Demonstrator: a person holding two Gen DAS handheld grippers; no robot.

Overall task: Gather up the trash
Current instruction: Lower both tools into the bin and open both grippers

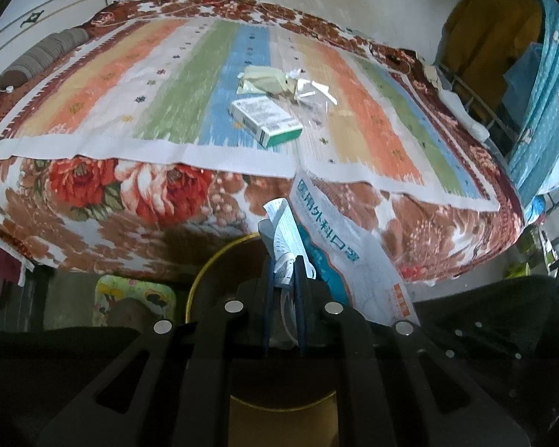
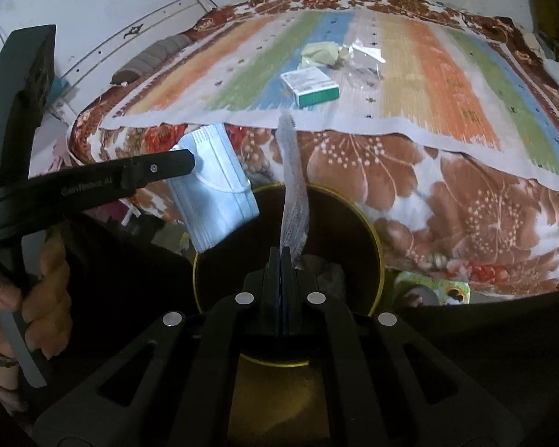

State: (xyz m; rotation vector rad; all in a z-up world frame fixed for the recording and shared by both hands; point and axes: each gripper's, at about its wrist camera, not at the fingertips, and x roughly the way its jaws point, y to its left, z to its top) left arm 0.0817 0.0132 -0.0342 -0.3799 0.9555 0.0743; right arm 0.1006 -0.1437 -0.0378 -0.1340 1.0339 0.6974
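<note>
My left gripper (image 1: 284, 260) is shut on a blue-and-white face-mask packet (image 1: 339, 246) with a folded leaflet, held over the dark round bin (image 1: 205, 272). In the right wrist view the left gripper (image 2: 190, 160) holds the pack of blue masks (image 2: 214, 190) above the bin's left rim. My right gripper (image 2: 281, 251) is shut on a thin clear printed wrapper strip (image 2: 293, 186), held upright over the bin (image 2: 372, 238). On the bed lie a green-and-white box (image 1: 266, 121) (image 2: 311, 85), a pale yellow-green wrapper (image 1: 262, 81) (image 2: 318, 54) and crumpled clear plastic (image 1: 311, 89) (image 2: 361, 61).
The bed carries a striped mat (image 1: 130, 85) (image 2: 447, 85) over a floral blanket (image 1: 93, 193) (image 2: 466, 205). A rolled grey pillow (image 1: 41, 59) lies at the bed's left. A blue curtain (image 1: 548, 111) hangs at right. A colourful item (image 1: 134, 298) lies on the floor beside the bin.
</note>
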